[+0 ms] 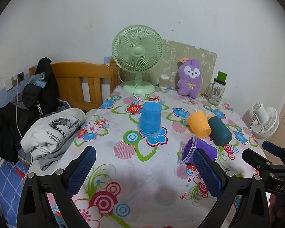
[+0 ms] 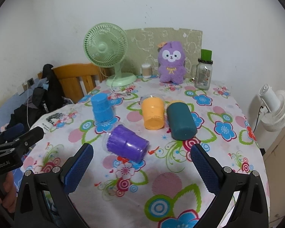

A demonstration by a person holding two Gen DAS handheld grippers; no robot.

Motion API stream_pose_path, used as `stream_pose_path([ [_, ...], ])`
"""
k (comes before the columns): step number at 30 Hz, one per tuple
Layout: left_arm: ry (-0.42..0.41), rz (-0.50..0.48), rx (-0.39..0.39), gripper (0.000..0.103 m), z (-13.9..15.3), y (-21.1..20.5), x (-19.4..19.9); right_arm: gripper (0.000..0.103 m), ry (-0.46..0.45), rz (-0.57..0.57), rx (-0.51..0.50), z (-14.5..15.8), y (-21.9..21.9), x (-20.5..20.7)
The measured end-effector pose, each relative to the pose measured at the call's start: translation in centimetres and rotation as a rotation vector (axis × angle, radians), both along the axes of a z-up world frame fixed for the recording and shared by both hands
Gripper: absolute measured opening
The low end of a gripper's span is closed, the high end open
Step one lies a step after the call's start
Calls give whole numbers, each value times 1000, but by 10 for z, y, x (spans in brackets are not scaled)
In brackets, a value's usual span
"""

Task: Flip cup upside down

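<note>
A blue cup [image 1: 149,119] [image 2: 102,108] stands upside down on the floral tablecloth [image 1: 134,172]. A purple cup [image 1: 197,149] [image 2: 128,144], an orange cup [image 1: 198,123] [image 2: 153,114] and a dark teal cup [image 1: 219,131] [image 2: 180,121] lie on their sides. My left gripper [image 1: 142,172] is open and empty, above the near table, with the purple cup just beyond its right finger. My right gripper [image 2: 142,169] is open and empty, just short of the purple cup.
At the back stand a green fan [image 1: 137,57], a cotton-swab jar [image 1: 164,81], a purple plush toy [image 1: 190,78] and a glass jar with a green cap [image 1: 217,91]. Folded clothes [image 1: 53,133] lie off the table's left edge. A white fan [image 2: 275,110] stands right.
</note>
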State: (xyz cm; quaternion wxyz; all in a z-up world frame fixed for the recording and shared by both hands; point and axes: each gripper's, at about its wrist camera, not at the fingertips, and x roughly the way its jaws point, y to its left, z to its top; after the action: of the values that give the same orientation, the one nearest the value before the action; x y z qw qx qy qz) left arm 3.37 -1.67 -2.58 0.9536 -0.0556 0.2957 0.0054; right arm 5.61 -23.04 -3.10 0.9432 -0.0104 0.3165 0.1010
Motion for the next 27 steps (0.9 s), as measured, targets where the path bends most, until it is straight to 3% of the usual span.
stream_pose_path([
  [15,62,-65,15,103,-15,-31,90,103,113,-63,-56,-24,-35,109],
  [27,133,-58,8,103,-38,-40,137,103,245,-101,-105,-68,-58,188],
])
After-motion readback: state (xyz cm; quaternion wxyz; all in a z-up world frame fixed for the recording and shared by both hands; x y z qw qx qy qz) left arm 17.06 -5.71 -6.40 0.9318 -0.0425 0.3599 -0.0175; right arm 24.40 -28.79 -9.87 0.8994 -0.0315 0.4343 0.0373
